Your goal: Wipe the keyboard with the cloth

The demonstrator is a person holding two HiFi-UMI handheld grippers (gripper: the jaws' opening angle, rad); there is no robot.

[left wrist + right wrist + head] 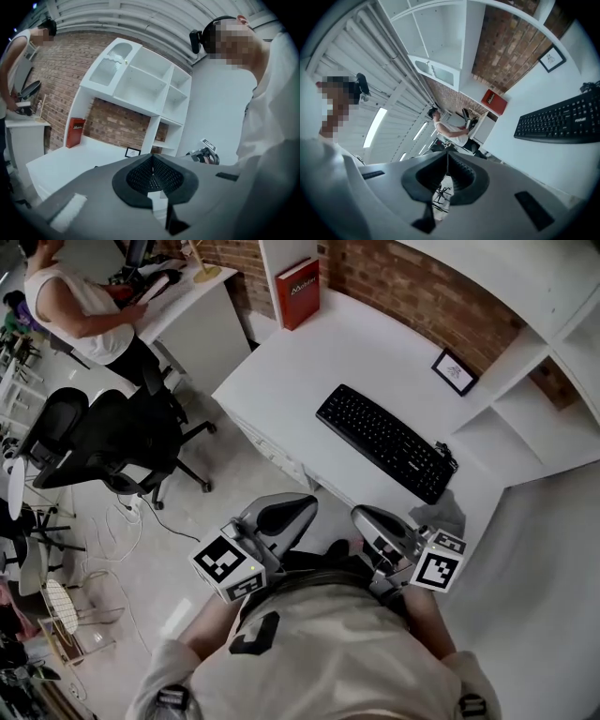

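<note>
A black keyboard lies slantwise on the white desk; it also shows at the right of the right gripper view. My left gripper is held close to my body, short of the desk's near edge, with its jaws shut and empty. My right gripper hangs beside it, also shut with nothing between its jaws. Neither touches the keyboard. A greyish patch lies by the keyboard's near right end; I cannot tell whether it is a cloth.
A red book stands at the desk's far end, and a small framed picture leans on the brick wall. White shelves rise on the right. A black office chair and a seated person are at the left.
</note>
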